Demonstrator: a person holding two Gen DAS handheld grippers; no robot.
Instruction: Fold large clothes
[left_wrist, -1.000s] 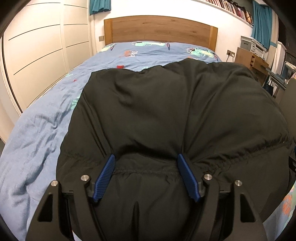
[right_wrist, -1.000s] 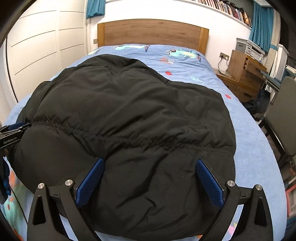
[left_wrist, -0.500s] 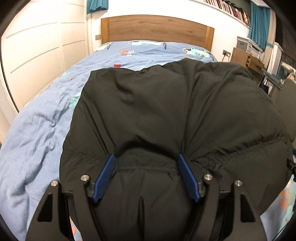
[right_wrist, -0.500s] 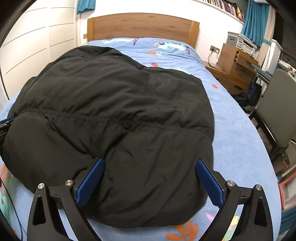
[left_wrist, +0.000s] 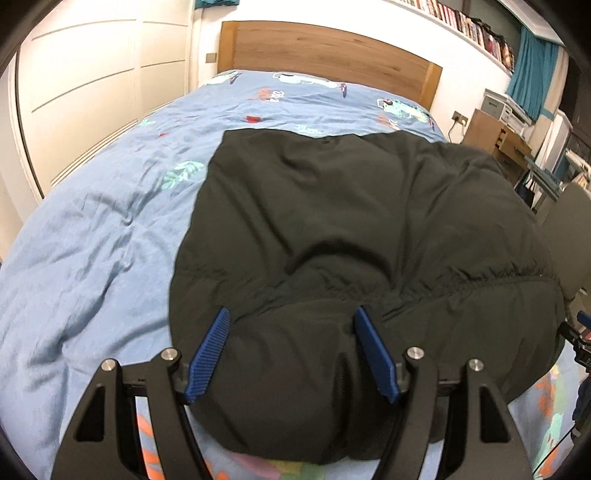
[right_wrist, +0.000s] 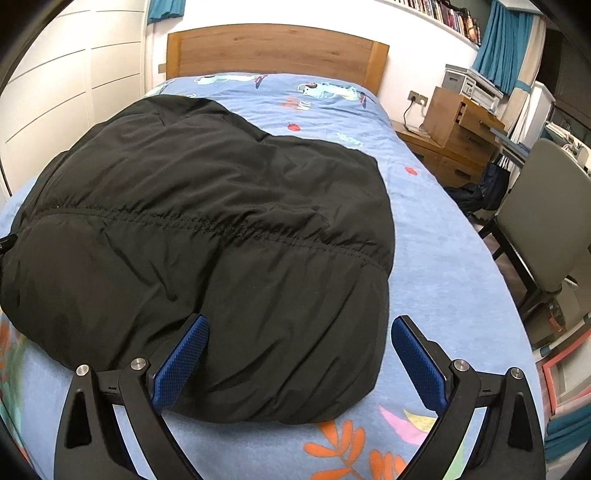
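A large black padded jacket (left_wrist: 351, 229) lies spread on the blue bedspread (left_wrist: 92, 229); it also shows in the right wrist view (right_wrist: 221, 206). My left gripper (left_wrist: 291, 317) is partly closed, its blue pads pressing a bunched fold of the jacket's near hem between them. My right gripper (right_wrist: 299, 325) is open wide over the jacket's near right hem, its left pad against the fabric, its right pad (right_wrist: 417, 365) over the bedspread (right_wrist: 443, 258).
A wooden headboard (right_wrist: 273, 48) stands at the far end. White wardrobe doors (left_wrist: 81, 96) line the left. A wooden nightstand (right_wrist: 454, 125) and a grey chair (right_wrist: 539, 210) stand right of the bed.
Both grippers pulled back toward the bed's foot and rose. The jacket's near hem now shows, with patterned bedspread in front. The left grip on the fold stayed.
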